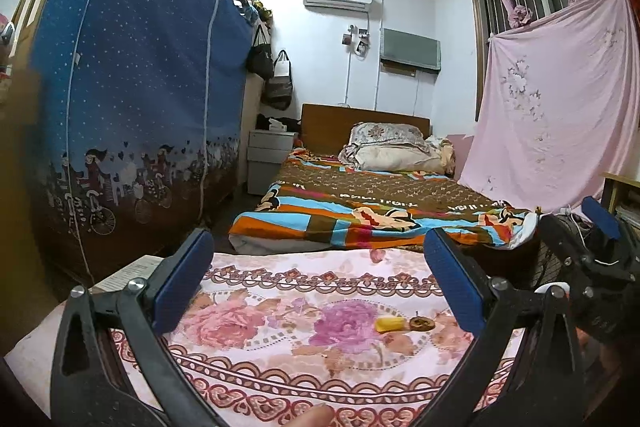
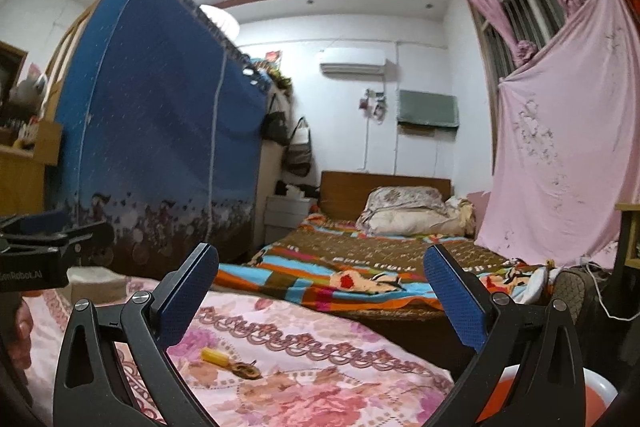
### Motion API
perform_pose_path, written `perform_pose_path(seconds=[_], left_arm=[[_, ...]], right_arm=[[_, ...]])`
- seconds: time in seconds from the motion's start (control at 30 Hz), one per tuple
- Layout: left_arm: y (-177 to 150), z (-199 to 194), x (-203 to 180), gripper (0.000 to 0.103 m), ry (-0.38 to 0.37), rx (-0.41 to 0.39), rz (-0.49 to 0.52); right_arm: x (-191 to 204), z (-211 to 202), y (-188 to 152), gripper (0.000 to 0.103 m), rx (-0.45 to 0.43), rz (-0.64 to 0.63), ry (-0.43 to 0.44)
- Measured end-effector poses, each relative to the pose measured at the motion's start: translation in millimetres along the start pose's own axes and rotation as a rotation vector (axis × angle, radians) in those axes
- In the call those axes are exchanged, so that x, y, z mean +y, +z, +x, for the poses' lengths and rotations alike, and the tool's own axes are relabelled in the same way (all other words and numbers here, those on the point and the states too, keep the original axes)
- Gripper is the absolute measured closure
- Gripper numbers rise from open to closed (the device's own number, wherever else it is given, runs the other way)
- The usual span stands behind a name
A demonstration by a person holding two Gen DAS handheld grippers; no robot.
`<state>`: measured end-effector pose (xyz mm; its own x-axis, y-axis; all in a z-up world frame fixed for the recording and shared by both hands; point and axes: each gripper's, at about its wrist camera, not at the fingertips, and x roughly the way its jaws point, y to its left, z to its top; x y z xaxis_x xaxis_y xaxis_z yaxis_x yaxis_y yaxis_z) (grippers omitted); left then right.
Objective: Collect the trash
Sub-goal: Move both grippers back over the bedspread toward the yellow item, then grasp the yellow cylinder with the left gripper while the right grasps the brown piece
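Observation:
Two scraps lie on a table under a pink floral cloth: a small yellow piece and, touching its right end, a brown round bit with a stem. My left gripper hovers open above the cloth, and the scraps sit low between its blue pads, nearer the right one. In the right wrist view the yellow piece and brown bit lie below my open right gripper, close to its left finger. Neither gripper holds anything.
An orange basin with a white rim sits low at the right. Beyond the table stands a bed with a striped blanket, a blue fabric wardrobe on the left and a pink hanging sheet on the right. A printed paper lies at the table's left edge.

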<state>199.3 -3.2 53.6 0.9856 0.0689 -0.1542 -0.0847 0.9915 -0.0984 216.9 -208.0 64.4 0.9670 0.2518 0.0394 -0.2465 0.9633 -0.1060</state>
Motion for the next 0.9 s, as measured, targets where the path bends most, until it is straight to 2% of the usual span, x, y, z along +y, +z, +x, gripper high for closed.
perform_pose_path(seconds=[0.2,0.33,0.43,0.57,0.7,0.9], left_arm=[[-3.2,18.9,2.9,0.011,-0.021,0.070,-0.003],[-8.6,35.7,2.6,0.013,-0.034,0.158,-0.012],[-15.4,48.6,1.7,0.019,-0.033,0.231,-0.008],[-24.0,65.5,3.1,0.029,-0.039,0.330,-0.019],[-31.5,78.0,5.6,0.041,-0.058,0.412,-0.042],[-37.7,86.5,7.8,0.051,-0.084,0.474,-0.065]], right_arm=[[-2.5,26.4,-6.0,0.000,0.133,0.021,0.030],[-6.8,52.6,-16.3,0.003,0.281,0.057,0.065],[-8.5,72.5,-27.9,0.022,0.413,0.086,0.103],[-8.8,92.8,-43.0,0.033,0.560,0.126,0.174],[-4.0,103.3,-54.0,0.049,0.657,0.136,0.235],[15.7,114.6,-64.8,0.062,0.756,0.066,0.308]])
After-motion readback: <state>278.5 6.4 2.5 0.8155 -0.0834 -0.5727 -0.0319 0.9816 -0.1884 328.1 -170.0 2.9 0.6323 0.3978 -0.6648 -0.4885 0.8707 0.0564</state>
